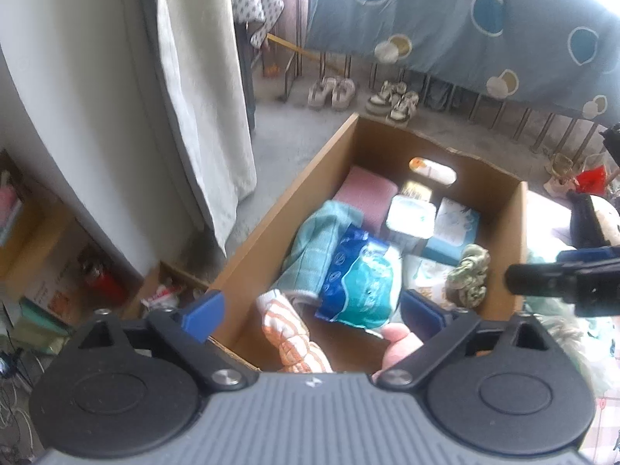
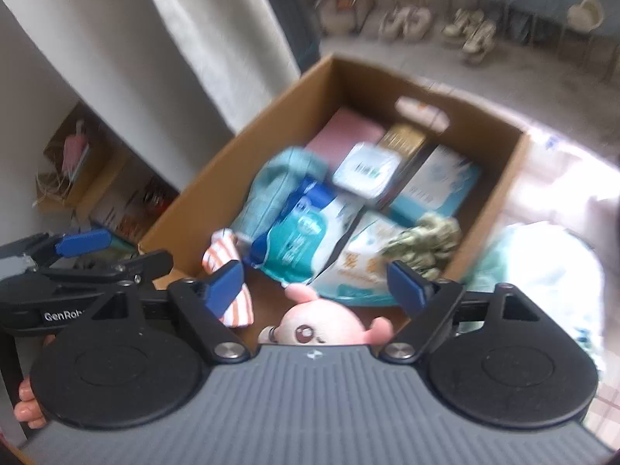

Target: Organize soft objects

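Left gripper (image 1: 316,312), held above the near edge of a cardboard box (image 1: 286,201) and tilted steeply down into it; its blue-padded jaws stand wide apart with nothing between them. Right gripper (image 2: 323,285), in the same downward tilt over the box's near wall, likewise spread wide and gripping nothing; in the left wrist view it enters from the right edge as a dark bar. In the right wrist view the left gripper lies at the left edge, with the fingers of a hand (image 2: 29,407) visible beneath it.

Contents of the box: a pink plush toy (image 2: 321,323) against the near wall, just below the right gripper's jaws; an orange-and-white striped cloth (image 1: 292,335) at the near left; a teal towel (image 1: 314,244) under a blue-and-teal soft pack (image 1: 358,279); a green patterned scrunchie (image 1: 467,275) by the right wall; a folded pink cloth (image 1: 364,193) at the far left; several white and blue packets (image 1: 412,217) toward the far end.

The plush toy is cut off by each gripper body. The right wrist view is blurred, so printing on the packs cannot be read. Pale soft items outside the box's right wall are washed out.
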`<state>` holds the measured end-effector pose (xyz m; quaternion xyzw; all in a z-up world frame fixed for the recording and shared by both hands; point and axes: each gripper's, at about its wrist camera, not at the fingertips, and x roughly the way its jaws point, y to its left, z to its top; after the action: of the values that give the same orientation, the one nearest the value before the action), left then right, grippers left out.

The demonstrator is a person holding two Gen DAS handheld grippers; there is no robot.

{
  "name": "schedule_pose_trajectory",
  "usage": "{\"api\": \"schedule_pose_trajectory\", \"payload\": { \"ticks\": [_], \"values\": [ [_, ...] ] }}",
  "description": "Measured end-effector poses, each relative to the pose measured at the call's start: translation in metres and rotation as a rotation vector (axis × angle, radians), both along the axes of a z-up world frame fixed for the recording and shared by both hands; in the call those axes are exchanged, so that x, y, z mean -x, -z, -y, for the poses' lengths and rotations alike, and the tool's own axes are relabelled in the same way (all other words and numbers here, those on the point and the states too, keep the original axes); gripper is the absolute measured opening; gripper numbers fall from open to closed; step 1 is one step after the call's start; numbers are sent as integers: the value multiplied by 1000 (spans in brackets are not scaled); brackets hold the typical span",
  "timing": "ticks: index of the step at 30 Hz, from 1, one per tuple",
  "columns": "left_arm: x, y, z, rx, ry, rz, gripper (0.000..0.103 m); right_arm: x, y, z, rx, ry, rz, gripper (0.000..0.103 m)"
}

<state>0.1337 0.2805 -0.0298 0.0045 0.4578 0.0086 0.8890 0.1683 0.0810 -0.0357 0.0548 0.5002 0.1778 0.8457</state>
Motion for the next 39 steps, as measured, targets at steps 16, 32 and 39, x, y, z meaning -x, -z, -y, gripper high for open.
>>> {"api": "schedule_pose_trajectory", "payload": {
  "ticks": [16, 32, 39],
  "values": [
    [55, -33, 94, -76, 18, 99, 103, 107, -42, 108, 123, 218, 93, 102],
    [79, -20, 146, -81, 107, -72, 102, 163, -33, 159, 140, 354, -8, 102],
    [87, -5, 142, -70, 81, -185, 102, 170, -23, 154, 114, 350, -61, 102]
  ]
}}
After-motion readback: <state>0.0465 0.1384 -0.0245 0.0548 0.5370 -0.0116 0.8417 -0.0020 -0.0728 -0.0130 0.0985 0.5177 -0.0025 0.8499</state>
